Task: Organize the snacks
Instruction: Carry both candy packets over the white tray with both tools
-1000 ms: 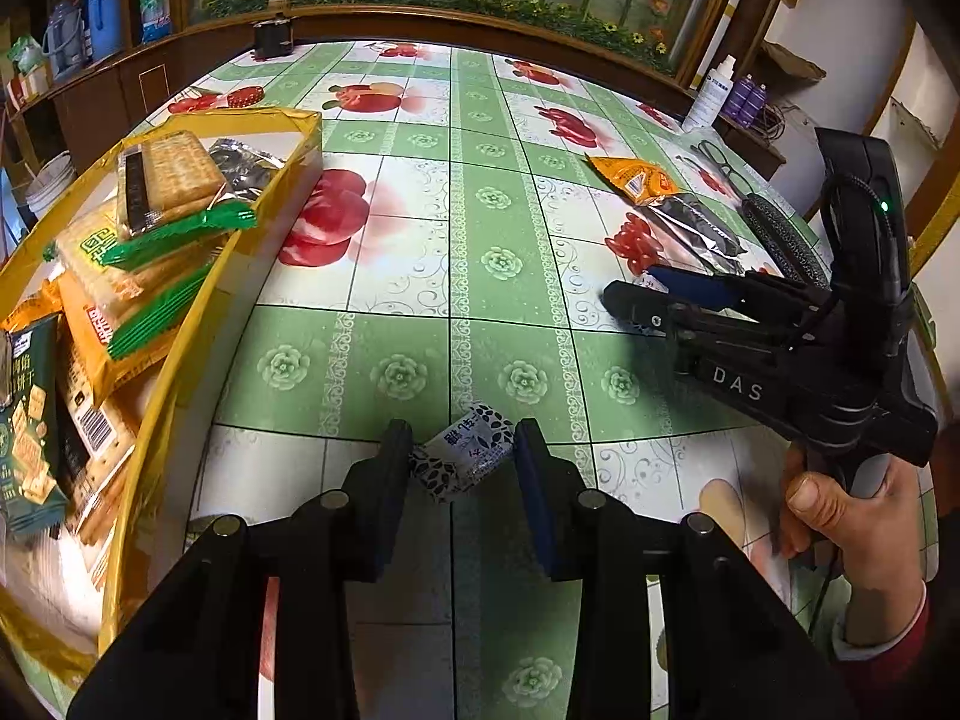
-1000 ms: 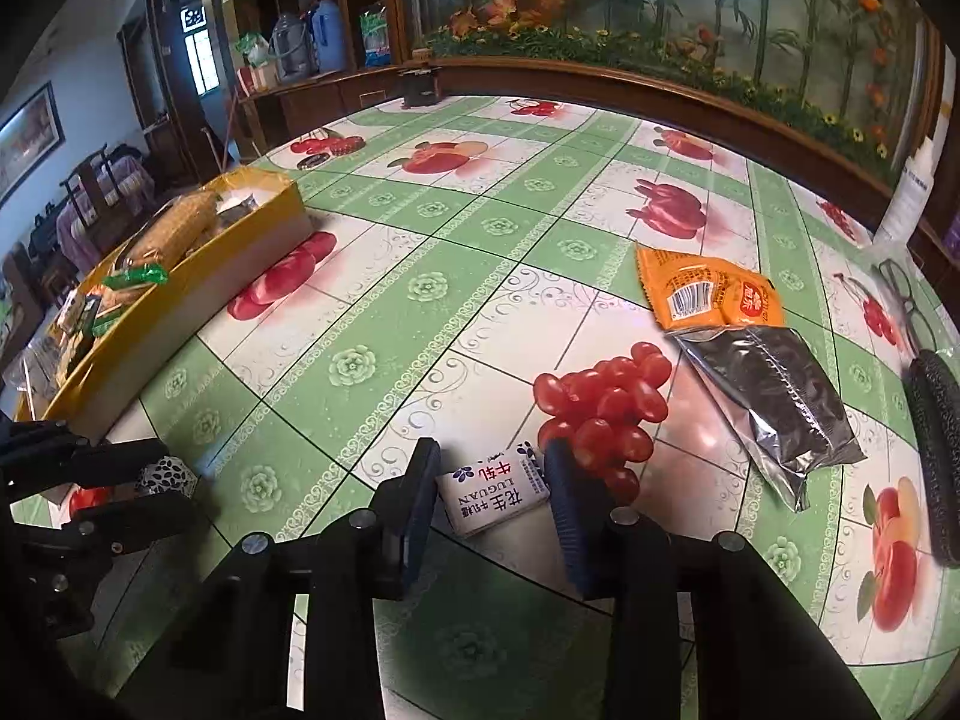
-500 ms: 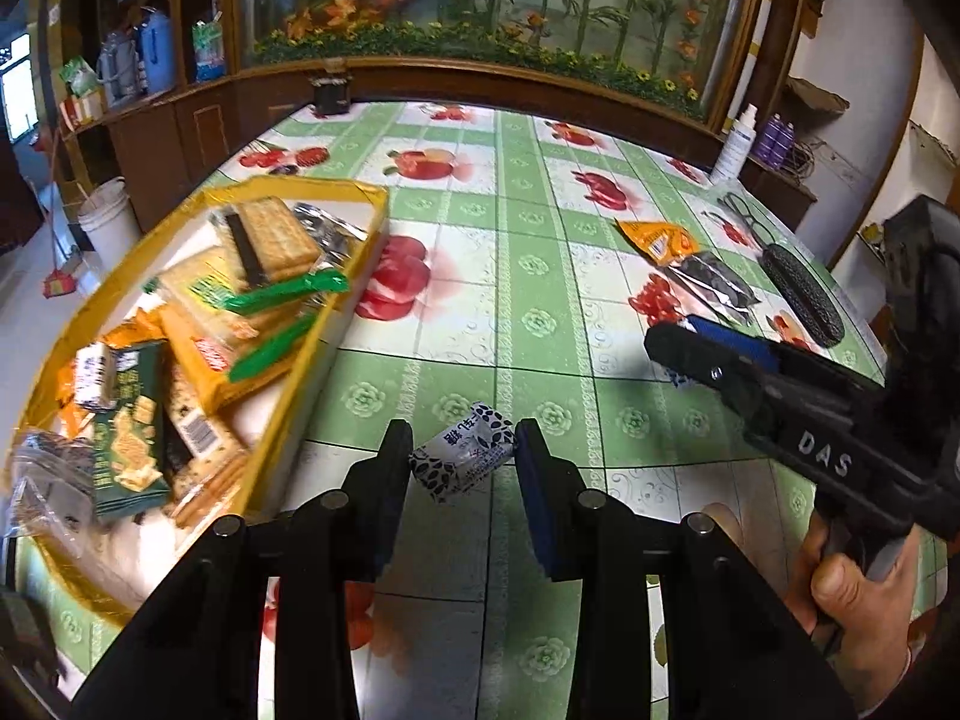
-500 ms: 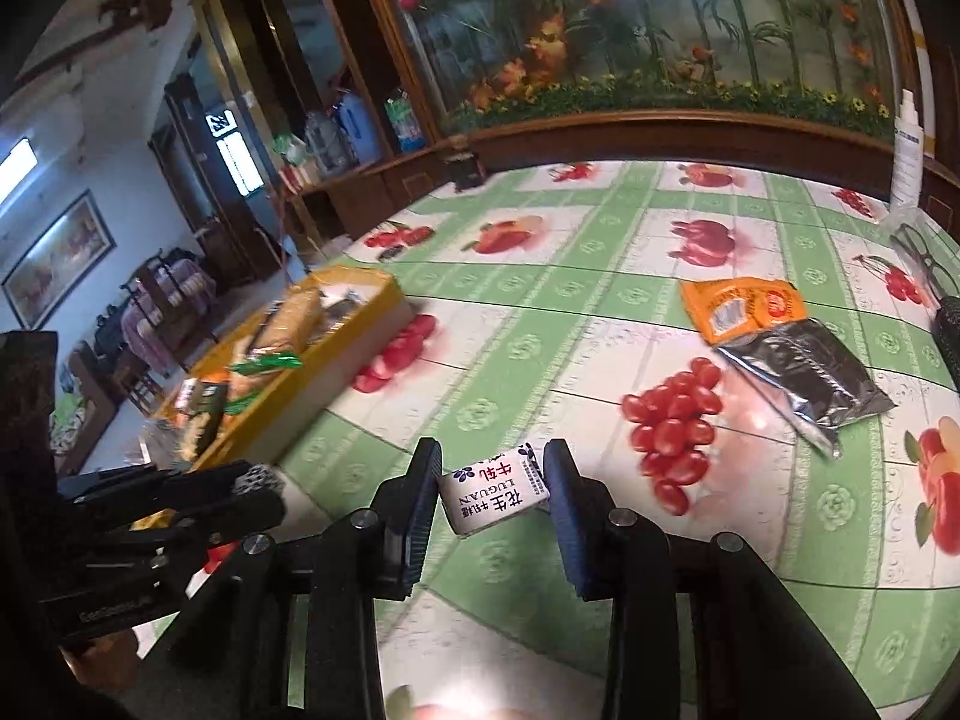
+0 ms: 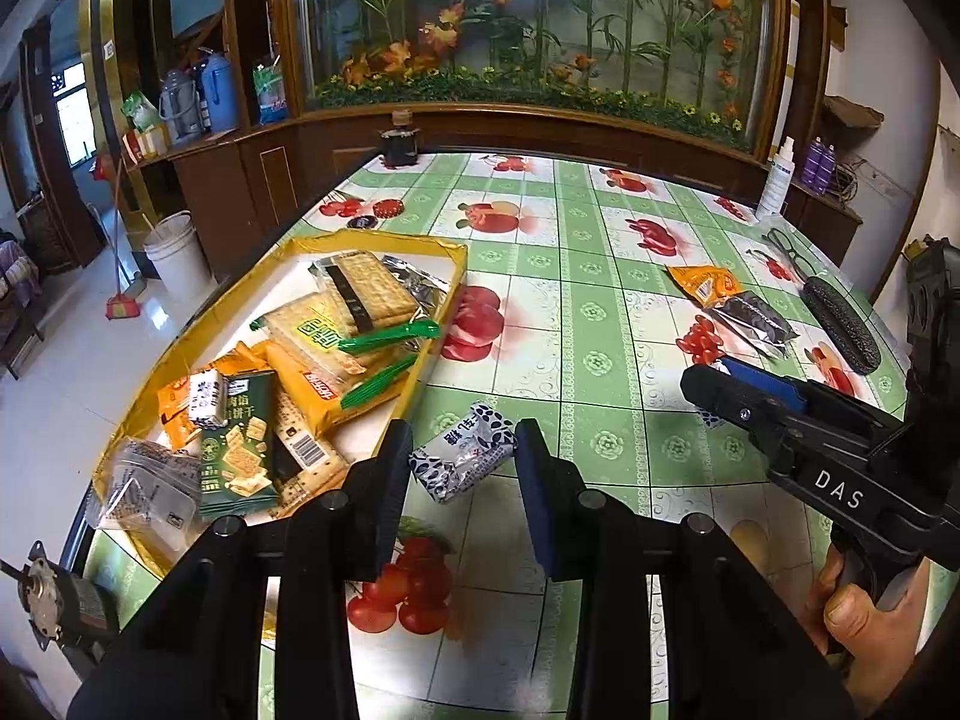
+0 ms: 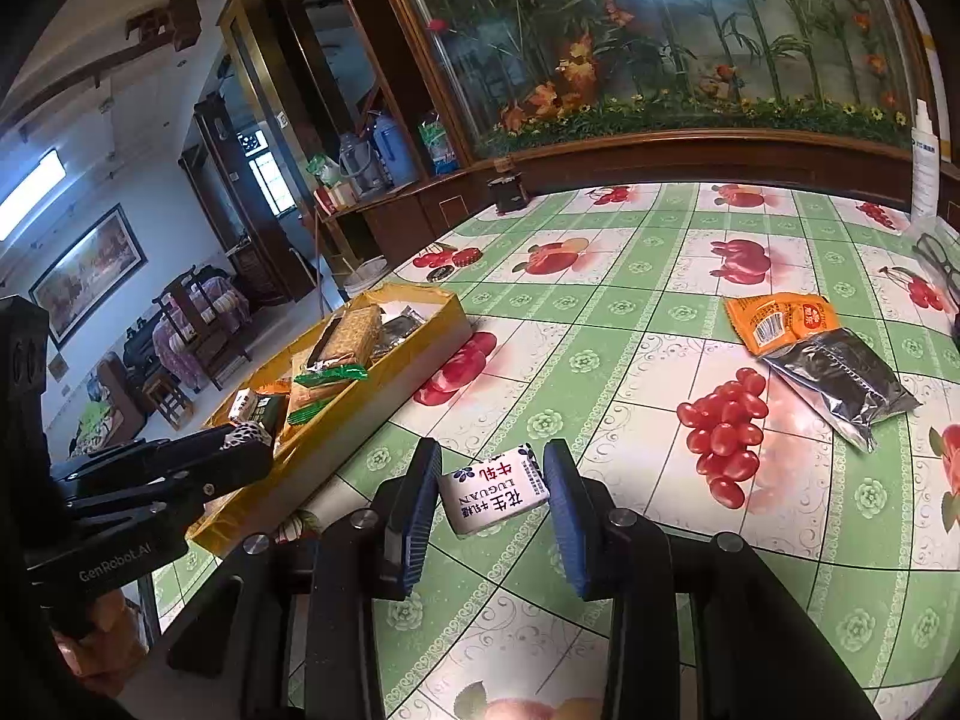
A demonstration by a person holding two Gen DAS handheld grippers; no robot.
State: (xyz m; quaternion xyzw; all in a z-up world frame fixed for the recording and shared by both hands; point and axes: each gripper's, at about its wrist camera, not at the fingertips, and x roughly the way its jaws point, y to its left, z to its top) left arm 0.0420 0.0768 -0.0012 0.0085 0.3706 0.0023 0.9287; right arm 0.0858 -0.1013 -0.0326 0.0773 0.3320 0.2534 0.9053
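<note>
Left wrist view: the left gripper [image 5: 462, 468], angled down above the table just right of the yellow snack tray [image 5: 420, 387], pinches a spotted candy packet [image 5: 463, 459]. Further right of the tray, the right gripper [image 6: 489, 495], held in a hand [image 5: 855, 606], pinches a white peanut nougat packet [image 6: 495, 491].

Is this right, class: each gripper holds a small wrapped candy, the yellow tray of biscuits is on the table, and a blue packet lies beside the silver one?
Not quite. The packet beside the silver packet is orange, as the right wrist view shows. The rest stands: the left gripper and the right gripper each hold a candy, and the yellow tray sits on the table.
</note>
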